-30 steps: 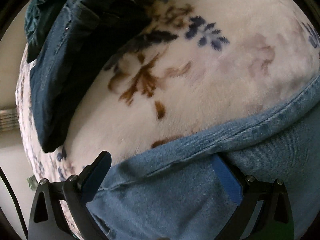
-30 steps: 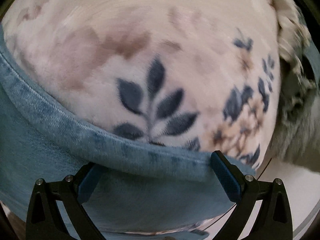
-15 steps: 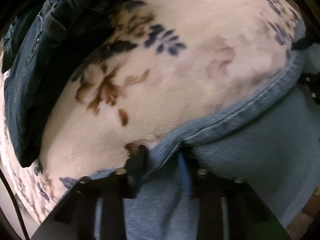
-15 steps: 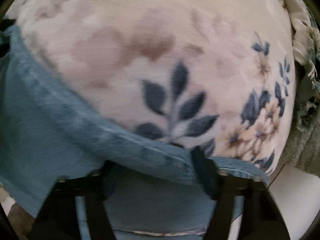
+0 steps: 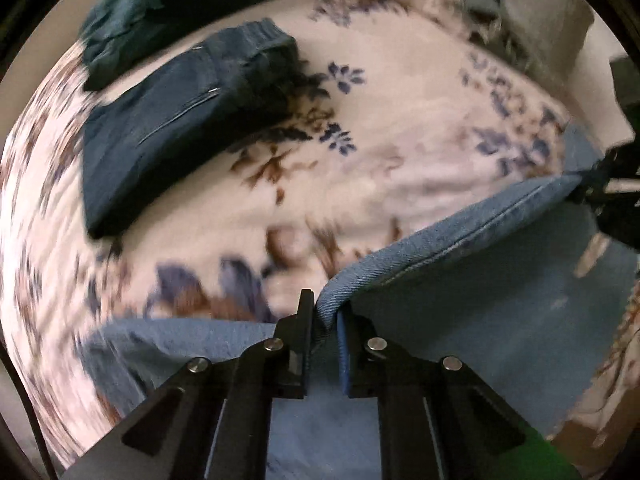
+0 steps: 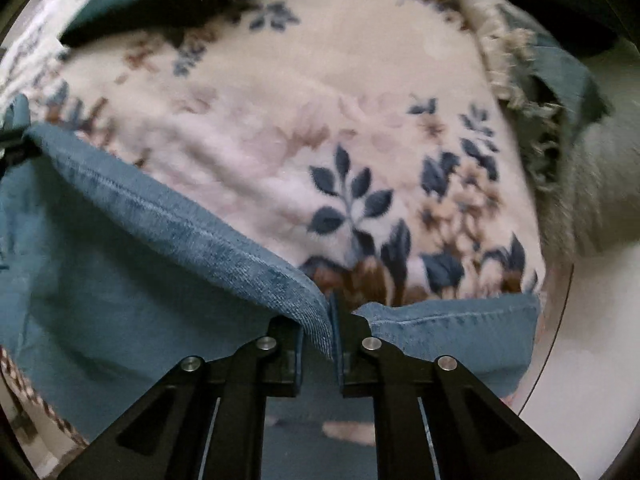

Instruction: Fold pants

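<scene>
The light-blue jeans (image 5: 472,320) fill each frame's lower half over the floral blanket (image 5: 360,152). Soft, fairly heavy denim: the stitched hem suits gripping. Left hand-held gripper (image 5: 325,320) is clamped there; right hand-held gripper (image 6: 320,320) is closing on it.

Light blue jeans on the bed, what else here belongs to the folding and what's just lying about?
In the job: light blue jeans, left gripper, right gripper, both pinching the hem.

Lying about: folded dark jeans, teal cloth, floral blanket, fringed throw.
</scene>
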Tool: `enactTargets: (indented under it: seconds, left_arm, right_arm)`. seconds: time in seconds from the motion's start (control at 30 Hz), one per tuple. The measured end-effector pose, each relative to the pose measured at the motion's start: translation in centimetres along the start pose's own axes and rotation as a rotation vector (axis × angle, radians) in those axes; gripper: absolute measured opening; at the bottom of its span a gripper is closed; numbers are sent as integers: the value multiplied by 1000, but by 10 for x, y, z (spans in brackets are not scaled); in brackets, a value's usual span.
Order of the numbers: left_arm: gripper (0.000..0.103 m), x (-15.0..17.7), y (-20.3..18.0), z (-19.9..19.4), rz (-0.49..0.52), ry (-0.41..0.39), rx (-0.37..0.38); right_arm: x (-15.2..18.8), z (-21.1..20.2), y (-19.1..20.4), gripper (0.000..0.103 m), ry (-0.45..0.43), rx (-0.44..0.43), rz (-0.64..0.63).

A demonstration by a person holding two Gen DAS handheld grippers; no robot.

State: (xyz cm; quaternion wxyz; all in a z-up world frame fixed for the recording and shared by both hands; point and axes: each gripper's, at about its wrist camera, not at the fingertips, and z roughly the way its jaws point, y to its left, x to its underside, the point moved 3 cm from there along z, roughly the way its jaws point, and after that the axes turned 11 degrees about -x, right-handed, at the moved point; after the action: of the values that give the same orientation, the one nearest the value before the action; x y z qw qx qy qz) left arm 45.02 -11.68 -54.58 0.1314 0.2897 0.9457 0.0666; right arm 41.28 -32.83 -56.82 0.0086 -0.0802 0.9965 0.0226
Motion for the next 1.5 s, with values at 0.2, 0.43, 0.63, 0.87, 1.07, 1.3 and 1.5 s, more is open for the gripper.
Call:
enactTargets:
  seconds: [0.2, 0.43, 0.63, 0.87, 1.07, 1.3, 1.5]
  left_arm:
    - [8, 101, -27, -69, -236, 85, 62]
    - [8, 224, -79, -45, -431, 308, 107]
    - [8, 264, -107, 0, -468, 395, 132]
    - [37, 245, -97, -27, -445, 398, 126]
    - [95, 227, -85, -81, -379, 304, 16]
    - [95, 177, -89, -80, -355, 199, -111]
    - [95, 132, -124, -24, -270, 205, -196]
  right_arm:
    - [82, -25, 45, 11, -16, -23, -40]
    - [192, 34, 83, 11, 159, -42, -118]
    - [232, 80, 92, 12, 227, -1, -125]
    - [231, 67, 91, 54, 247, -85, 51]
    - [244, 9, 101, 90, 161, -209, 206]
    - [228, -15, 34, 90, 43, -120, 463]
    - [166, 29, -52, 90, -1, -7, 578]
